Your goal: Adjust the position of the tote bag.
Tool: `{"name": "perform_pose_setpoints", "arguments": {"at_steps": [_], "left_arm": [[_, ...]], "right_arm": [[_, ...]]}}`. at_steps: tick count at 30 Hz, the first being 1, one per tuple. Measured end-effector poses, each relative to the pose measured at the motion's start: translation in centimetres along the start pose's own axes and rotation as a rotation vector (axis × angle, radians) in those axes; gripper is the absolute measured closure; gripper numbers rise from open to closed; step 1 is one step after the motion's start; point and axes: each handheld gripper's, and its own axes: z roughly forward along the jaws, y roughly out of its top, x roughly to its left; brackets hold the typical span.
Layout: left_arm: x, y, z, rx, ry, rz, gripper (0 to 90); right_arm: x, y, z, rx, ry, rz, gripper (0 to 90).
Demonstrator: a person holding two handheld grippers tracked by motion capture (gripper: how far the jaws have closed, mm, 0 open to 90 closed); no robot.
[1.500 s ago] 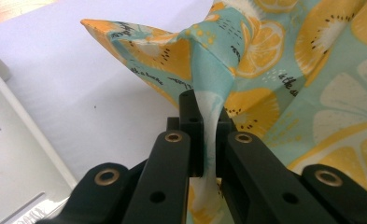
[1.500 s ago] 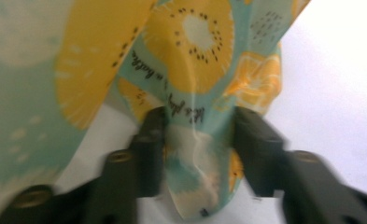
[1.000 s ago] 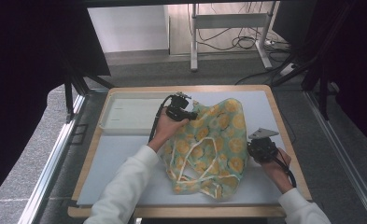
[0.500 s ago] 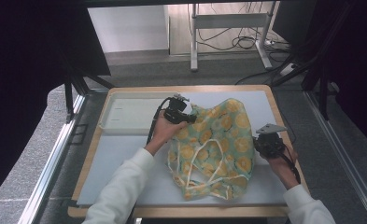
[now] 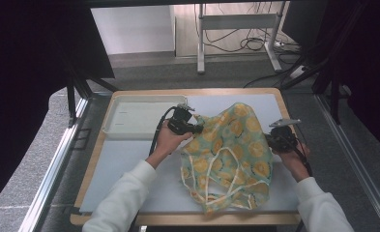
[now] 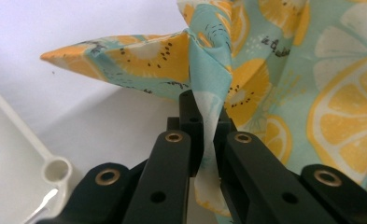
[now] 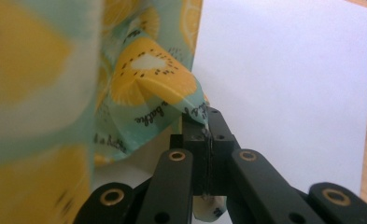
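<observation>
I see my left gripper (image 6: pixel 204 135) and right gripper (image 7: pixel 208 140) each clamped tight on an edge of the teal, lemon-print fabric bag (image 5: pixel 231 154), lifting it above the pale grey mat (image 5: pixel 124 164).

White tray (image 5: pixel 129 121) at table's (image 5: pixel 124 164) far-left corner, floor cables (image 5: pixel 255 44)

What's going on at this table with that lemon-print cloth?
A person holds a hand-held gripper in each hand. The left hand-held gripper is shut on one edge of the lemon-print fabric bag, and the right hand-held gripper is shut on the opposite edge, spreading it above the table. A white tray sits nearby.
</observation>
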Motion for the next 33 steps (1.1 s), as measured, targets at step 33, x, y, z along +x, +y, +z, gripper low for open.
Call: {"name": "perform_pose_setpoints", "arguments": {"at_steps": [33], "left_arm": [[-1.7,-3.4,-0.9,-0.031,-0.049,-0.005,88.6]], "right_arm": [[-2.9,4.0,5.0,0.052,0.037,0.010,88.4]]}}
